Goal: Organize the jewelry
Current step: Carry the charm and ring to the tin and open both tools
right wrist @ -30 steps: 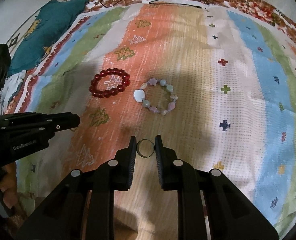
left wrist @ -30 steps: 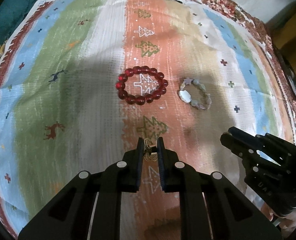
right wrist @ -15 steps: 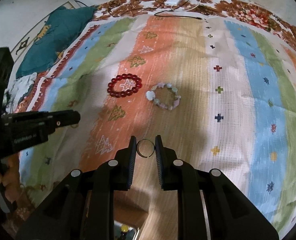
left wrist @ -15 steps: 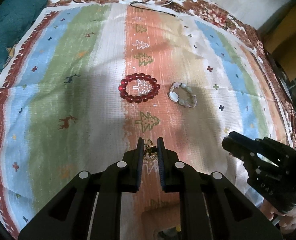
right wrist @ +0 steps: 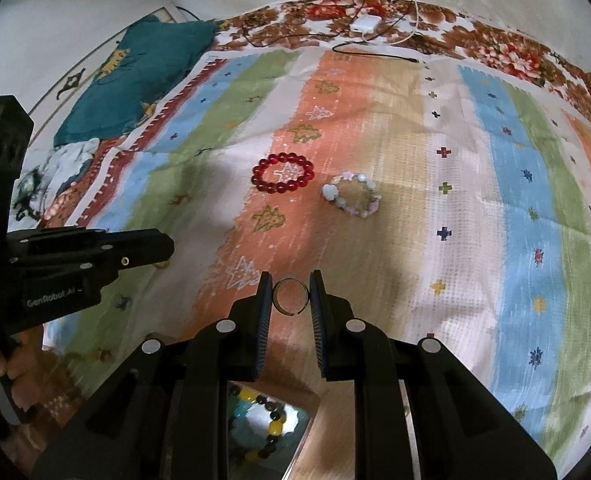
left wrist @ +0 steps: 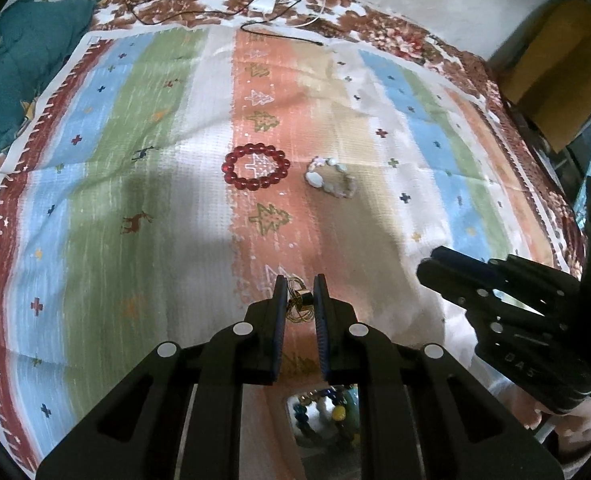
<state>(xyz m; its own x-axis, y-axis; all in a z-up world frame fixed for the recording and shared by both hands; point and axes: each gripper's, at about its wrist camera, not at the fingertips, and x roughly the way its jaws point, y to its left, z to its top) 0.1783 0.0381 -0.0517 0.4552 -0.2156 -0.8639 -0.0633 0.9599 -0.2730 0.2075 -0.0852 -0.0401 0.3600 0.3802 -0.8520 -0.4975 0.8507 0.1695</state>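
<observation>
Between left gripper pads: gold wire piece, pinched. Right gripper clamps thin ring. Red bracelet + pale bracelet well ahead on cloth. Box w/ beads just below claws, prob. drop spot: keep squeeze light, lower over box, release low.

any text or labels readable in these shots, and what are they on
"GenRobot.AI" – white print on the side of the left tool, seen in the right wrist view.
"DAS" – my best reading of faint embossed letters on the body of the right tool, seen in the left wrist view; too blurred to be sure.
No other readable text; the striped cloth carries only tree, cross and deer motifs.
</observation>
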